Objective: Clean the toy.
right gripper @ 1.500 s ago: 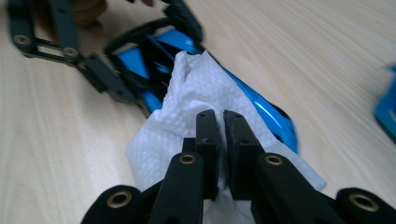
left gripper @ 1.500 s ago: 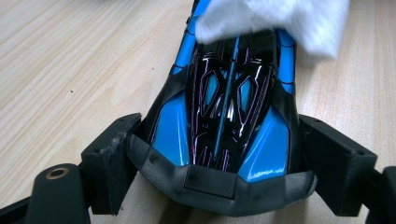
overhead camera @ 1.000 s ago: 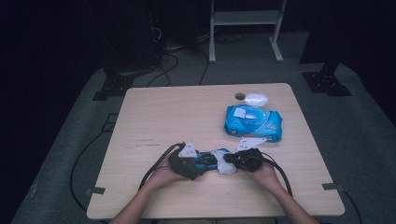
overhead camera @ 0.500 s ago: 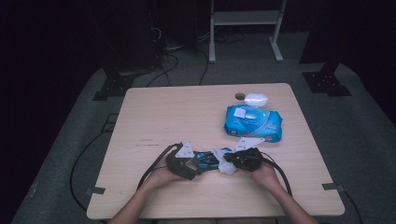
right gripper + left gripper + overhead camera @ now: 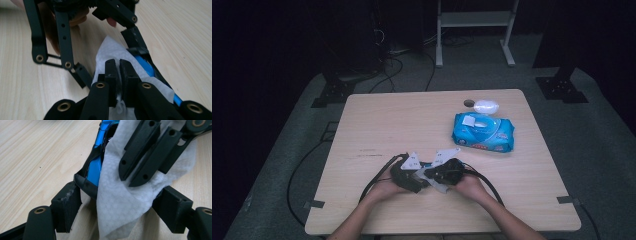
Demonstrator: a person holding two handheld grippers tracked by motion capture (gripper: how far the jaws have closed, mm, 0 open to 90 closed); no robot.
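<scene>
Wipe (image 5: pixel 110 53) between right gripper (image 5: pixel 119 72) jaws, wipes pack (image 5: pixel 483 132) apart.

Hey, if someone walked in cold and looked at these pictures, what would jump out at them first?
Probably the two grippers meeting at the near edge of the table: the right gripper is pinched shut on a white wipe, which drapes between the left gripper's jaws beside a blue-and-black object I can't identify. Next, the bright blue pack of wipes at the far right, with a small white object just behind it.
</scene>
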